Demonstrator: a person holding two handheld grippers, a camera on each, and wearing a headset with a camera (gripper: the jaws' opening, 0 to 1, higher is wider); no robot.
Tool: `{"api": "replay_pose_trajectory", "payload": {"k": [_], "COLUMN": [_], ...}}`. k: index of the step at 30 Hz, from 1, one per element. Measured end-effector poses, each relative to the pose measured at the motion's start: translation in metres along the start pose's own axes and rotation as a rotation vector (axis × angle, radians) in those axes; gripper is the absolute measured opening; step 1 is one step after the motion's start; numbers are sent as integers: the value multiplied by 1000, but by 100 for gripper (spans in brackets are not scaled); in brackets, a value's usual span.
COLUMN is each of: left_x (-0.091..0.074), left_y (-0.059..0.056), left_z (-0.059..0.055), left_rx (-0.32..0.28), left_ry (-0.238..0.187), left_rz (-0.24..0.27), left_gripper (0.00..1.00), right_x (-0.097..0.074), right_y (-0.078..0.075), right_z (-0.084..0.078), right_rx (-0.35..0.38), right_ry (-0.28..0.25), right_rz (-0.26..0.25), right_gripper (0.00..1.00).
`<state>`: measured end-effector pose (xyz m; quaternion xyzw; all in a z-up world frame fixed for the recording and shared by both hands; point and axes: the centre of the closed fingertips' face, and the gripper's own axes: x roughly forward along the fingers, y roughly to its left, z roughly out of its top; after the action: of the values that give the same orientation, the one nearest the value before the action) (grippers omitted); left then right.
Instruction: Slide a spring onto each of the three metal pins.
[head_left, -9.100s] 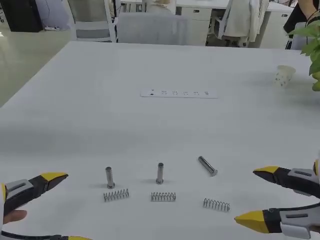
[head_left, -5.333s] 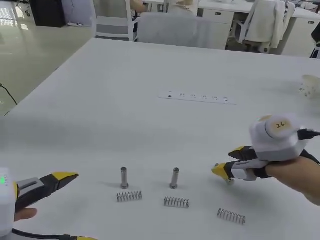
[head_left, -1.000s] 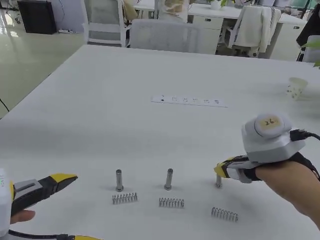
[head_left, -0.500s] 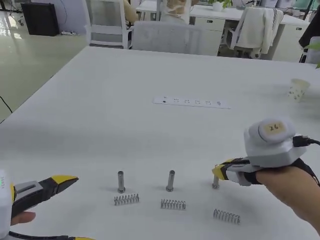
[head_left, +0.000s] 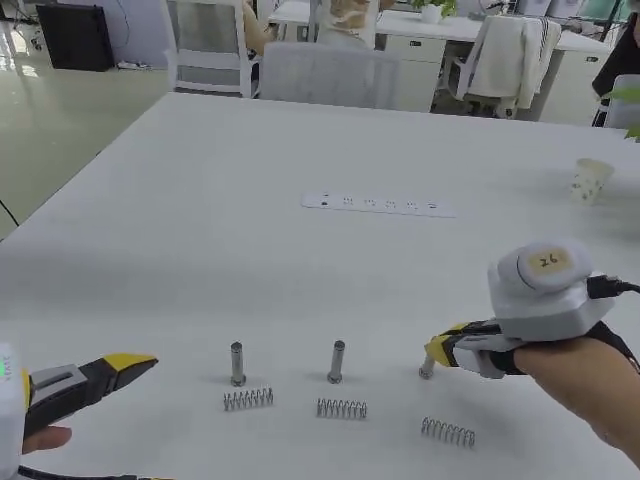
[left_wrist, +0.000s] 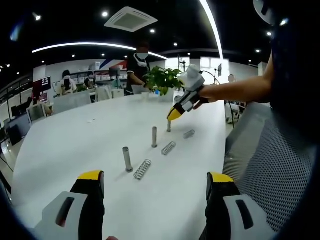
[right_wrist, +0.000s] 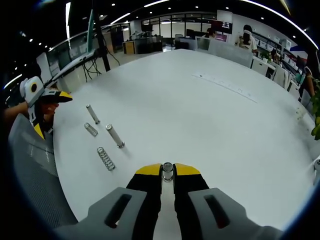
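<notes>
Slipperiness seems the worry with the short, stiff grey metal pin (head_left: 427, 368) that the yellow-tipped right gripper (right_wrist: 168, 171) pinches near its top on the white table (head_left: 300, 260); its light, squashy wire coil spring (head_left: 448, 432), best nipped gently mid-length, lies just beside, and the left gripper (left_wrist: 156, 176) hangs spread.

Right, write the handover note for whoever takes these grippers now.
right gripper: shut on the right pin, holding it roughly upright at the white table.
left gripper: open, empty, hovering at the near left.
Pins: left pin and middle pin stand upright.
Springs: left spring, middle spring and right spring lie flat, one before each pin.
Done: no spring is on a pin.
Left: slide a spring onto each pin.
</notes>
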<state>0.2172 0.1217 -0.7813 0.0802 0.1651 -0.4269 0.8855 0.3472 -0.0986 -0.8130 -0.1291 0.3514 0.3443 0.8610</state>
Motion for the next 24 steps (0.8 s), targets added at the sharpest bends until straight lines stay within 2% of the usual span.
{"api": "replay_pose_trajectory", "payload": {"k": [24], "left_x": [0], "left_y": [0], "left_z": [0], "left_rx": [-3], "left_ry": [-4], "left_rz": [5], "left_gripper": [81], "right_x": [-5], "right_y": [-1], "right_z": [2], "right_rx": [-29], "right_ry": [-11], "right_rz": [-5], "right_gripper": [14]}}
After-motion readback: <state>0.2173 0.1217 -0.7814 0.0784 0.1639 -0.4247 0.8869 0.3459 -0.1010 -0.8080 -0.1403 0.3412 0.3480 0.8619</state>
